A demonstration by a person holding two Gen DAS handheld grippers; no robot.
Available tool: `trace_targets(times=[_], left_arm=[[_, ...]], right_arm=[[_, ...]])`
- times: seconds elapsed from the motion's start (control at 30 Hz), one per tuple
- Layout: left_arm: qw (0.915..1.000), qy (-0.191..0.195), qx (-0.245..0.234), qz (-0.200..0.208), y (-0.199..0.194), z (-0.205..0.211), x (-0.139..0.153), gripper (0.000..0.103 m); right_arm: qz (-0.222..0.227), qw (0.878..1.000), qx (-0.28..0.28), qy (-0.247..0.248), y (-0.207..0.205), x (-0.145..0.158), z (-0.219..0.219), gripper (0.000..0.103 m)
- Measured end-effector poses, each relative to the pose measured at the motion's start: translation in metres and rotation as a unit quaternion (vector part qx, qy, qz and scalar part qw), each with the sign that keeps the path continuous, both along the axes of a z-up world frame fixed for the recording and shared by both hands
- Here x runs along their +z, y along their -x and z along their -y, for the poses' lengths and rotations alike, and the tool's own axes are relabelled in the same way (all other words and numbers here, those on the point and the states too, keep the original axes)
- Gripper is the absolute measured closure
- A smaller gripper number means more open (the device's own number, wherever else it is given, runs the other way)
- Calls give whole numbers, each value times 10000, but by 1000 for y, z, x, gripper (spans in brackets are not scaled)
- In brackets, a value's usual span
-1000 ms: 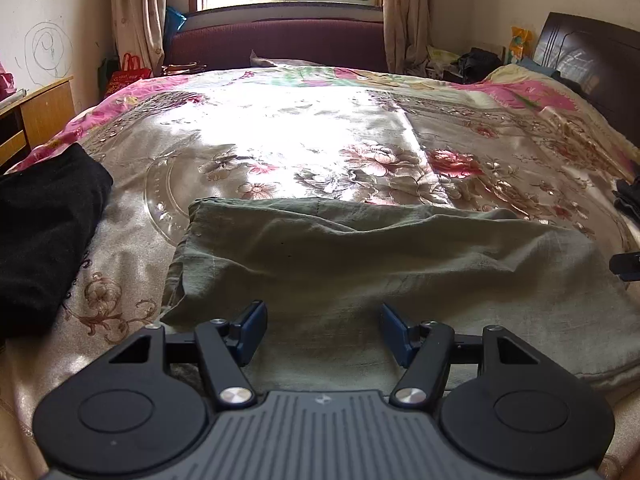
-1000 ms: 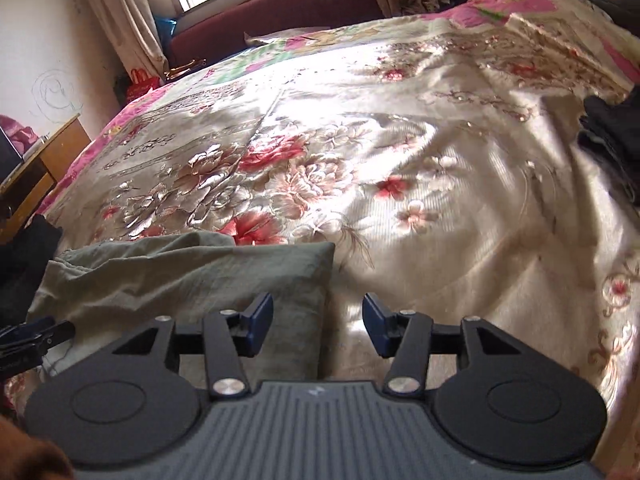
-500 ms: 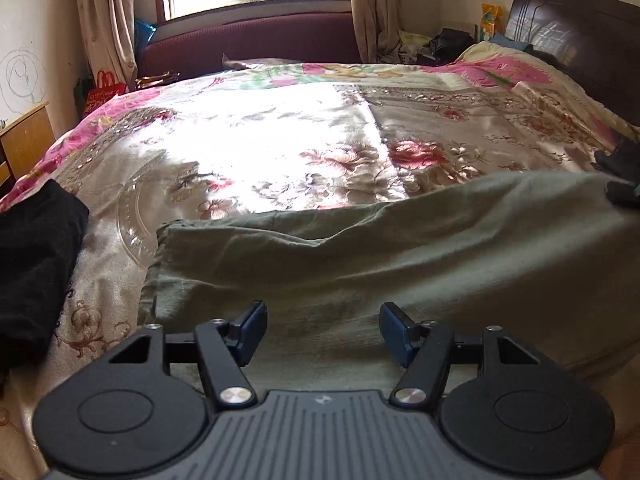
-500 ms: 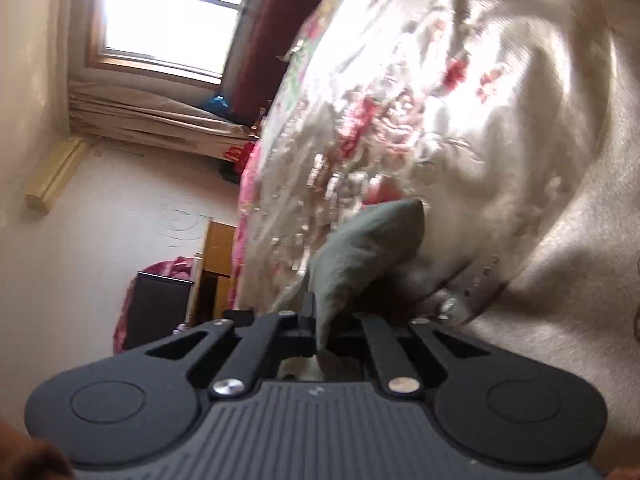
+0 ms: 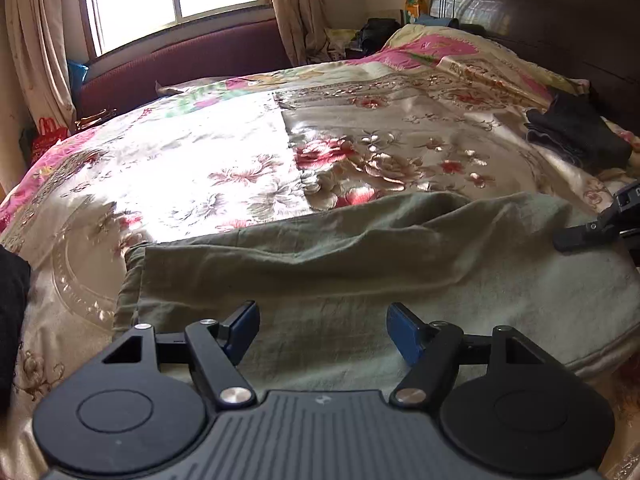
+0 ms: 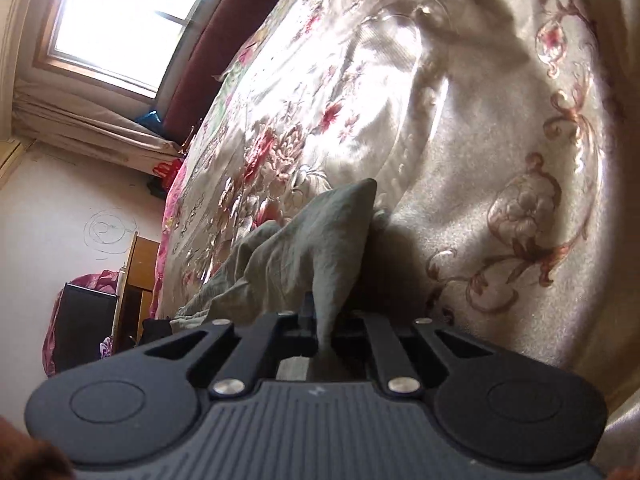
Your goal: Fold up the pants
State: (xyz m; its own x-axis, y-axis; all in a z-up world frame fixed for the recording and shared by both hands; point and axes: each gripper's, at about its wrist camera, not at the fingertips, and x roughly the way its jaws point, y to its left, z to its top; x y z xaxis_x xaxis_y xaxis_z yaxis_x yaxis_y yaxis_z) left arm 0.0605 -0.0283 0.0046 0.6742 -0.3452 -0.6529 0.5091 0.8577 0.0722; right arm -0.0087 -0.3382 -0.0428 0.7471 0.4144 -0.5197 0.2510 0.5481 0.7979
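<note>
The olive-green pants lie folded across the near part of the floral bedspread. My left gripper is open and empty, hovering just above the pants' near edge. My right gripper is rolled on its side and shut on the right end of the pants, lifting that corner off the bed. It also shows at the right edge of the left wrist view.
A dark folded garment lies at the bed's far right, near the dark headboard. Another black garment sits at the left edge. A maroon bench runs under the window. A wooden desk stands by the wall.
My right gripper went from open above the pants' right end to rolled sideways and shut on it, raising the corner. My left gripper panned right; the cloth's right side has rumpled.
</note>
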Motion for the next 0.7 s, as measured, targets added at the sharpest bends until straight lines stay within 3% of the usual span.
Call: trace_targets(times=[0.03, 0.07, 0.13, 0.17, 0.27, 0.33, 0.37, 0.4, 0.47, 0.6, 0.7], left_arm=[[9999, 78, -25, -73, -5, 2, 2, 19], [9998, 85, -37, -166, -10, 6, 0, 19], [9998, -49, -67, -195, -15, 14, -5, 19], [9997, -91, -85, -187, -16, 16, -6, 19], [9996, 59, -277, -88, -9, 20, -4, 18], [9996, 31, -251, -161, -12, 23, -11, 15], [9992, -91, -211, -329, -18, 27, -19, 15], [9988, -157, -185, -432, -21, 29, -25, 15], [9991, -88, -206, -370, -17, 26, -24, 15], [9987, 129, -261, -408, -11, 15, -22, 15], [9988, 293, -80, -396, -13, 4, -21, 15]], right_arm=[[26, 9999, 51, 150, -1, 2, -4, 81], [-32, 9998, 98, 196, -4, -1, -5, 78], [-278, 9991, 186, 265, -9, -10, -8, 98], [-176, 9994, 197, 205, -6, -9, -7, 98], [557, 9983, 39, -138, 11, 25, -7, 98], [1232, 9918, -10, 338, 20, 57, -12, 99], [1088, 9928, -27, 504, 14, 55, -11, 99], [664, 9966, -25, 491, 2, 42, -6, 98], [-197, 9995, -195, 117, -9, 9, 6, 98], [-109, 9994, -314, -30, 4, 12, 4, 98], [12, 9998, -177, 35, -1, 38, -10, 98]])
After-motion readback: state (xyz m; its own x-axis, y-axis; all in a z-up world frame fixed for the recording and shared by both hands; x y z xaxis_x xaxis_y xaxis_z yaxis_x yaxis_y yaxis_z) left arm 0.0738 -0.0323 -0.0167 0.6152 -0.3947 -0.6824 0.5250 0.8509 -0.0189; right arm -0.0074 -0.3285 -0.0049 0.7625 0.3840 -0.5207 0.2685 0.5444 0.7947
